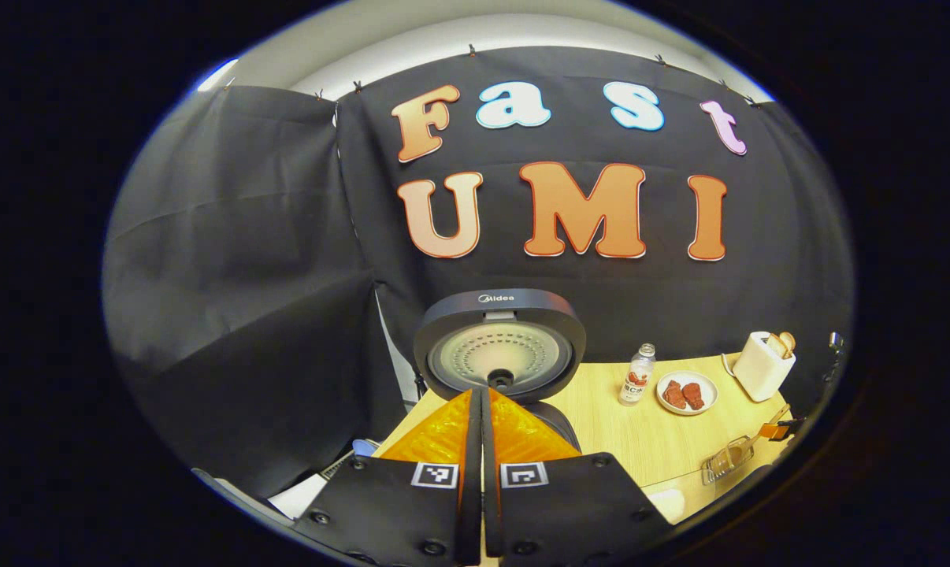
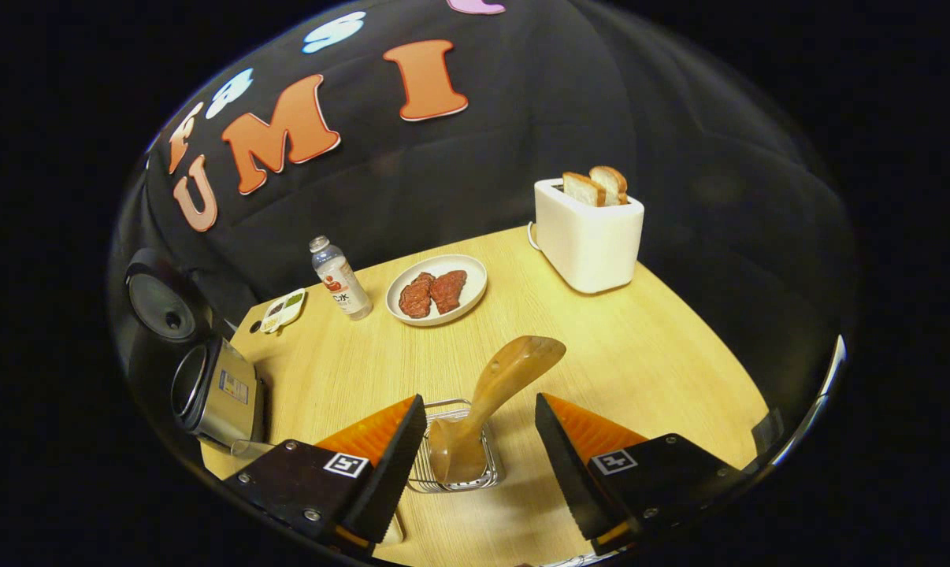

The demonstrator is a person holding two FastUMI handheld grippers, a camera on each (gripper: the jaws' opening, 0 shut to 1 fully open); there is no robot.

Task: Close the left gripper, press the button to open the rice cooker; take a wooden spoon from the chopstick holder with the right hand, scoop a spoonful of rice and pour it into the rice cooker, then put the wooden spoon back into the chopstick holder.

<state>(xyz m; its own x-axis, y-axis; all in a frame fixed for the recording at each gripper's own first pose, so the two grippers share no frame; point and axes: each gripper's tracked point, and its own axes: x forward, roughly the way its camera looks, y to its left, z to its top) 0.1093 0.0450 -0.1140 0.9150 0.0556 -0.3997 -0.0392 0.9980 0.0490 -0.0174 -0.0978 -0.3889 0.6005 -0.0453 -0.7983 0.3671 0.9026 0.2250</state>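
Place: staged kitchen booth.
Evidence: black cloth wall behind wooden table; toaster, plate, rice cooker on it.

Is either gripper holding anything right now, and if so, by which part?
Nothing is held. The left gripper is shut on nothing before the open rice cooker; the right gripper is open around the brown wooden spoon in the wire chopstick holder.

The left gripper view is looking level and close at the dark rice cooker with its round lid raised, facing the booth wall. The right gripper view is looking down from above the pale wooden table. Both are sharing the white plate of red meat and the white toaster.
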